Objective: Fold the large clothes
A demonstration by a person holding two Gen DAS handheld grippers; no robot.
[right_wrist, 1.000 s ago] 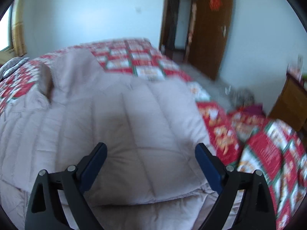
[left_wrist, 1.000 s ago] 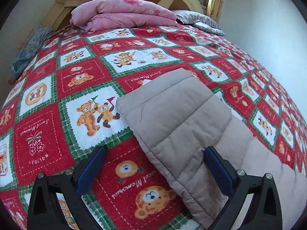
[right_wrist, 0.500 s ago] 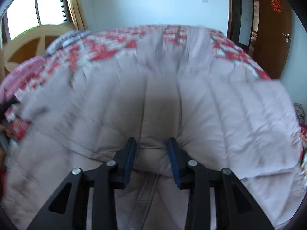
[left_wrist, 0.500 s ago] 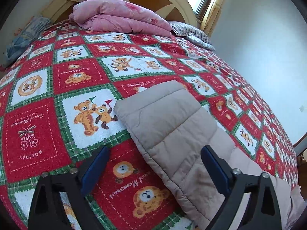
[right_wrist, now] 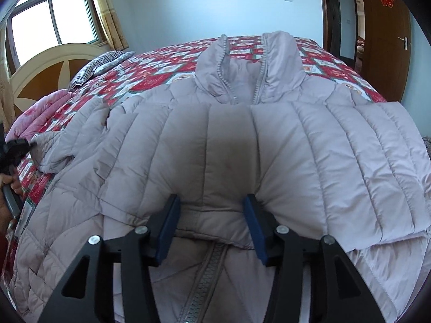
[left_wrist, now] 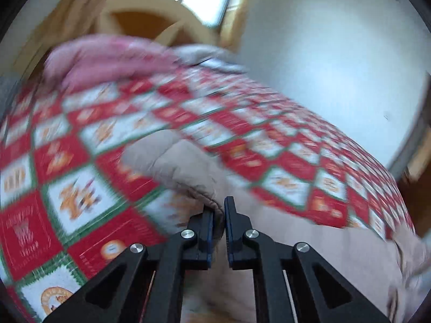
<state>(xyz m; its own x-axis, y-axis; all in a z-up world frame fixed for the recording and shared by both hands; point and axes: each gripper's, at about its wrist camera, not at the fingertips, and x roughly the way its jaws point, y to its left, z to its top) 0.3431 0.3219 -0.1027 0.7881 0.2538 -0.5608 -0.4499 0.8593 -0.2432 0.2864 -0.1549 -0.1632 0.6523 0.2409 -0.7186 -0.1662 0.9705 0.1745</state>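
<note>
We see the pale mauve quilted puffer jacket [right_wrist: 269, 148] lengthwise, collar pointing away. Left gripper [left_wrist: 219, 212] pinches its blurred sleeve cuff; right gripper [right_wrist: 211, 215] is opening astride the folded hem.

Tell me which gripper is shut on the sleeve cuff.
The left gripper: it pinches the jacket's sleeve cuff. The right gripper only straddles a fold, jaws opening.

Left gripper [left_wrist: 218, 210] of black angular links, silver screws, blue-edged pads, right gripper [right_wrist: 211, 210] alike, broad blue pads [right_wrist: 169, 226]
</note>
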